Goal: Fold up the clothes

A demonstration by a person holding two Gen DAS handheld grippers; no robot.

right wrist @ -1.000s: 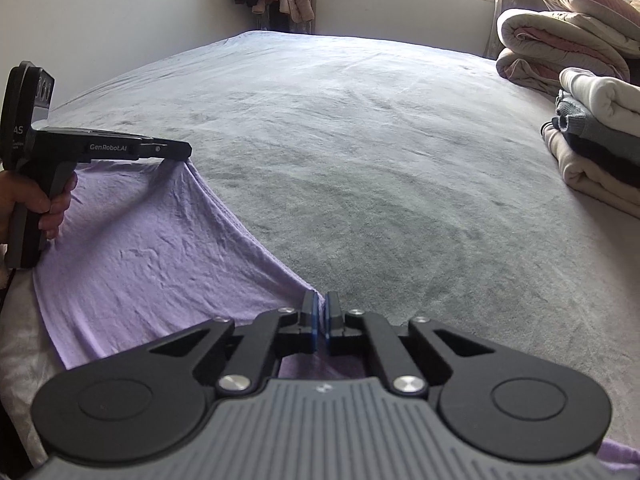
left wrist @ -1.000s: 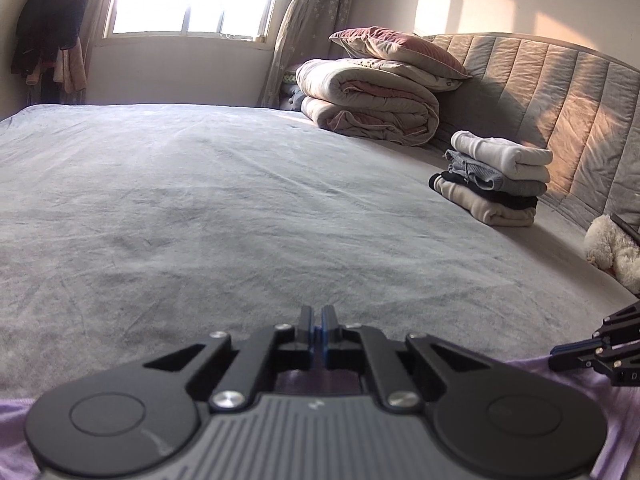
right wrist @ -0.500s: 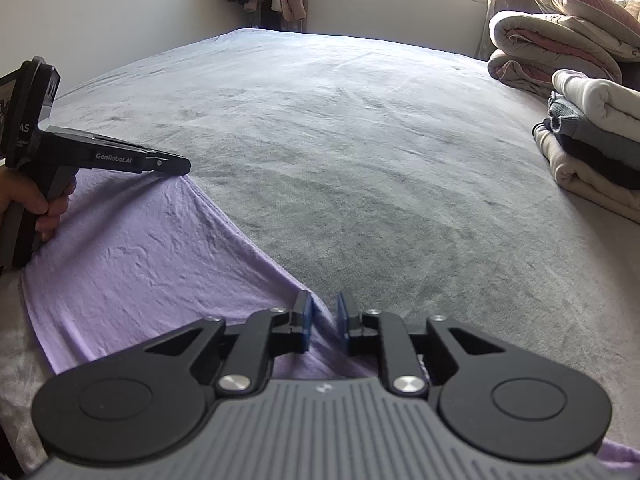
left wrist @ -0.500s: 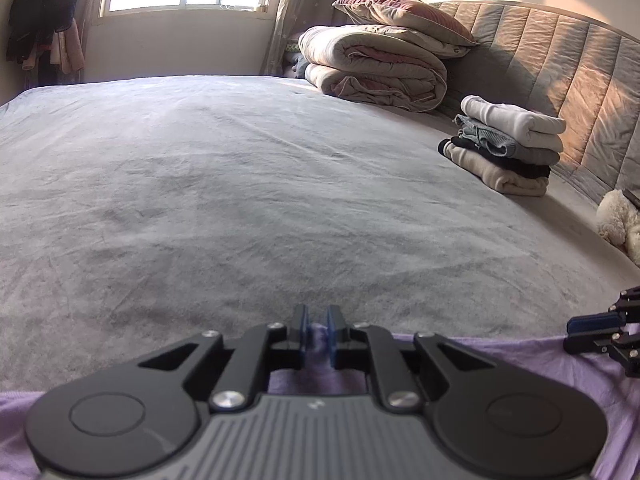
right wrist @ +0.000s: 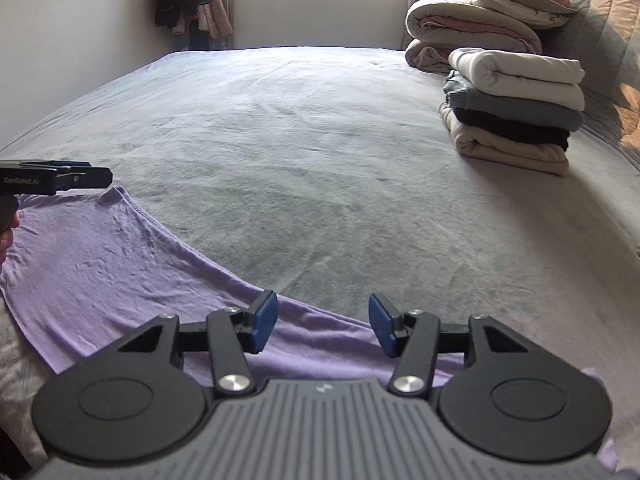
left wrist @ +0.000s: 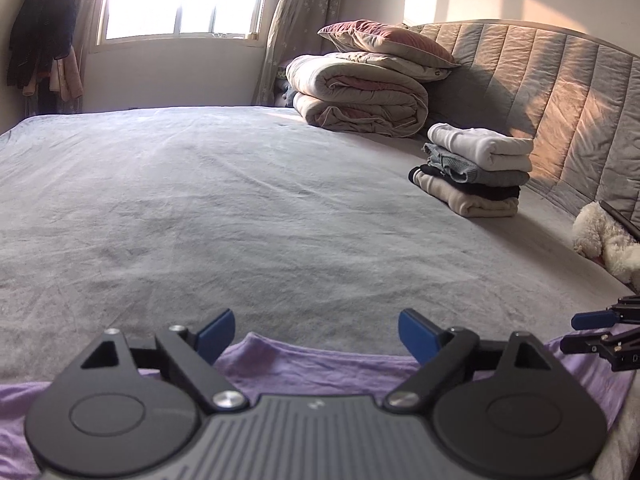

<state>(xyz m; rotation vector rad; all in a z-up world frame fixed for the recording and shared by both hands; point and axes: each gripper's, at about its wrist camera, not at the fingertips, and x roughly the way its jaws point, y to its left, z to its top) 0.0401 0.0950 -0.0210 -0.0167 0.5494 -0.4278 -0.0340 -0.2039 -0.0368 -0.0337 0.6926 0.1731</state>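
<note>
While your left claw (left wrist: 316,334) stands spread wide with nothing between its blue pads, the purple garment (left wrist: 320,364) lies directly beneath and just behind the fingertips, its far edge running crosswise under them

Item, right claw (right wrist: 323,322): likewise parted, holding nothing, poised low over the same garment; whether the pads touch the cloth cannot be told

Item, purple garment (right wrist: 104,256): spread flat on the near edge of the bed, long axis running left to right across you, from the left claw's corner to beyond the right claw. Far hem curves in a shallow arc between the two claws; a small peak of cloth rises at the left claw's corner. Each claw sits over its own end, so neither is nearer overall

Item, grey bedcover (right wrist: 320,152): bare stretch beyond the hem, room for laying a fold forward

Item, stack of folded clothes (right wrist: 516,108): white on top, grey, dark and beige below, well apart to the right near the headboard (left wrist: 560,92)

Item, rolled quilts and pillow (left wrist: 368,84): behind the stack

Judgement: the flat spread fits either a garment laid out for folding or one just set down between folds; no crease yet shows
</note>
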